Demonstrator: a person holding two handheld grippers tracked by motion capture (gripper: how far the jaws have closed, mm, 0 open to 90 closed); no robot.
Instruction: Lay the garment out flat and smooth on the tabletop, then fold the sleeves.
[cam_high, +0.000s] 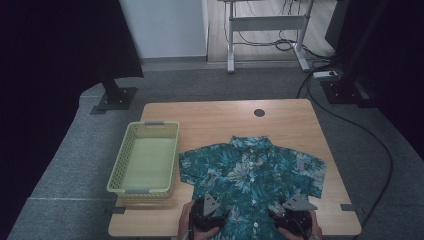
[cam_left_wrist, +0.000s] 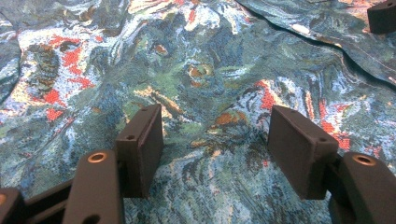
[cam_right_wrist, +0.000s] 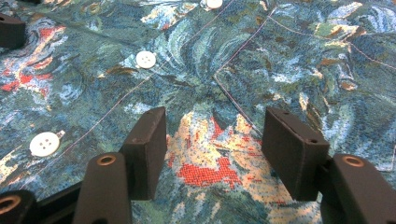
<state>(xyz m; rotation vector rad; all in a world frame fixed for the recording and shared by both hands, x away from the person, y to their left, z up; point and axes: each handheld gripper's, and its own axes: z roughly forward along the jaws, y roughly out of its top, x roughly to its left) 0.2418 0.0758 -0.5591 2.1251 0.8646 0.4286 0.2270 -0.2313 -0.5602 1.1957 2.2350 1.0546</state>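
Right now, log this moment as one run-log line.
scene: floral shirt flat on table | basket empty, left of shirt | left gripper open over fabric | right gripper open near buttons

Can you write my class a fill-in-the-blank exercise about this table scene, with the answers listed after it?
1. The floral shirt lies spread flat on the wooden ____.
2. The yellow-green basket to the left of the shirt holds ____.
3. The left gripper and the right gripper both hover over the shirt with their jaws ____.
4. The shirt's buttons are ____ in colour.

Missing words: table; nothing; open; white
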